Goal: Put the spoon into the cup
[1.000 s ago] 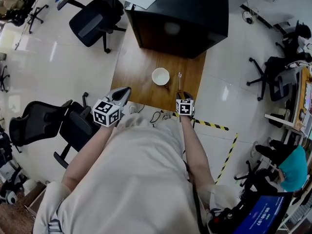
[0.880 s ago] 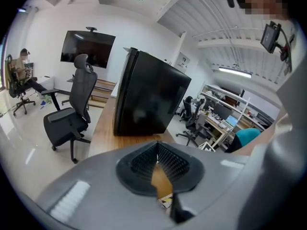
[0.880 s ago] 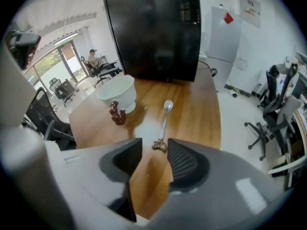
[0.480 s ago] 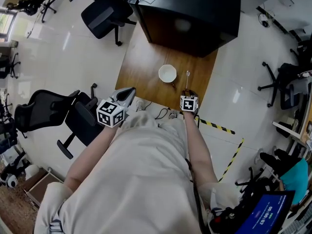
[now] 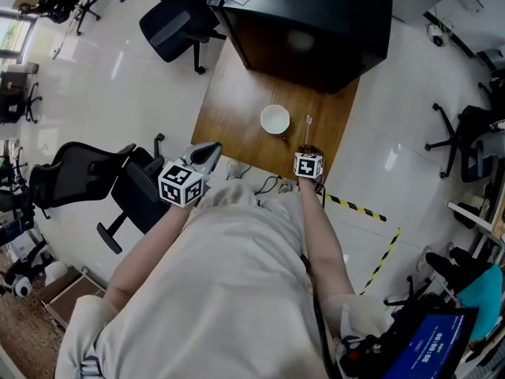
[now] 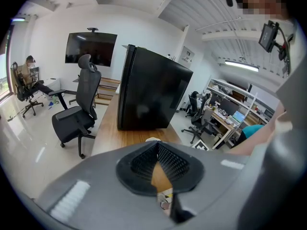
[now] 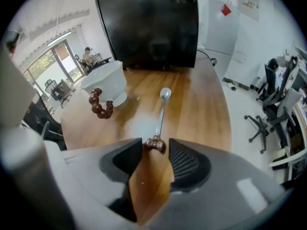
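Tabletop (image 5: 229,113) of wood, glossy white floor (image 5: 110,85)

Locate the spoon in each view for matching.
Head view: spoon right of the cup, just beyond the right gripper.
Left gripper view: not in it.
Right gripper view: spoon at centre, handle end between the open jaws.
Shared landmark: black cabinet at the table's far end.

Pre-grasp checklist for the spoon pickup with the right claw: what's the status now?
1. Right claw open: ok.
2. Spoon handle end between its jaws: ok, pads not pressing yet.
3. Spoon flat on the table, nothing on it: ok.
4. Cup upright, left of spoon, apart from it: ok.
5. Left claw shut, away from cup and spoon: ok.
6. Pads low enough to catch the handle: cannot tell.
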{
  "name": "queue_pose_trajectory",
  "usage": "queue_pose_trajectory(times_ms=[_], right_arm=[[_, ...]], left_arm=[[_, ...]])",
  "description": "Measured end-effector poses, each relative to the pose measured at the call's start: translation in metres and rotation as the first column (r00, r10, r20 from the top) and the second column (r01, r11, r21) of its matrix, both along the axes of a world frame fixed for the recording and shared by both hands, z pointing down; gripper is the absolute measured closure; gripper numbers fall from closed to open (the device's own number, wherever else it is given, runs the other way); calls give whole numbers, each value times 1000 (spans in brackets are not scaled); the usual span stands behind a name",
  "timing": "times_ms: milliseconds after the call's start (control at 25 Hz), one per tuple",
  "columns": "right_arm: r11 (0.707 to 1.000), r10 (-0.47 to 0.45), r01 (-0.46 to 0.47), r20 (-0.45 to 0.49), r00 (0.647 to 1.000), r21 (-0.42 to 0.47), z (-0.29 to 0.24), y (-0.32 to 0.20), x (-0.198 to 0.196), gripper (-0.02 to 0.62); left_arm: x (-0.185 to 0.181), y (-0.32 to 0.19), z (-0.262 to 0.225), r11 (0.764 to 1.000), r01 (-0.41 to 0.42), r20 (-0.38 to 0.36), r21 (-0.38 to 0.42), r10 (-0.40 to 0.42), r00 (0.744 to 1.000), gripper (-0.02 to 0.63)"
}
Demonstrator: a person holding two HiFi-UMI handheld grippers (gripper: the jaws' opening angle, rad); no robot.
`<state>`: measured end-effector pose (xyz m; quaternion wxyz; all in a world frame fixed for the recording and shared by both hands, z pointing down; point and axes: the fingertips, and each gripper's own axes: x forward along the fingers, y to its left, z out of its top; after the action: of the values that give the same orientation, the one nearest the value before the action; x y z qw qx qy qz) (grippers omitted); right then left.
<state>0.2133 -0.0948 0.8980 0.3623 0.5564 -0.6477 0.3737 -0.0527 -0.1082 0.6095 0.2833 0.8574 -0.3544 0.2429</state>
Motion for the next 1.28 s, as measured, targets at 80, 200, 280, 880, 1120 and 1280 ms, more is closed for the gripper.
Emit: queue_pose_trajectory(times_ms=[80, 200, 280, 880, 1120, 1280], right_arm=[[1000, 12, -12, -13, 1000, -24, 5, 2, 1, 425], [1000, 16, -16, -35, 999, -25, 3, -1, 1, 430], [1000, 9, -10, -41, 999, -16, 3, -2, 0, 444], [999, -40, 40, -11, 999, 31, -57, 0, 29, 471], [988, -133, 131, 13, 991, 84, -113, -8, 20, 471], [976, -199, 196, 25, 980, 92, -145, -15, 6, 471]], left_arm=[[-1, 0, 0, 1000, 3, 5, 0, -3, 1000, 603], [-4, -1, 0, 1000, 8, 11, 0, -8, 1000, 603], [-5, -2, 1, 1000, 8, 10, 1, -8, 1000, 603], [8, -21, 1, 1000, 1, -73, 31, 1, 997, 603], [8, -27, 0, 999, 0, -102, 47, 5, 995, 603], [7, -28, 1, 998, 2, -113, 55, 4, 994, 603]])
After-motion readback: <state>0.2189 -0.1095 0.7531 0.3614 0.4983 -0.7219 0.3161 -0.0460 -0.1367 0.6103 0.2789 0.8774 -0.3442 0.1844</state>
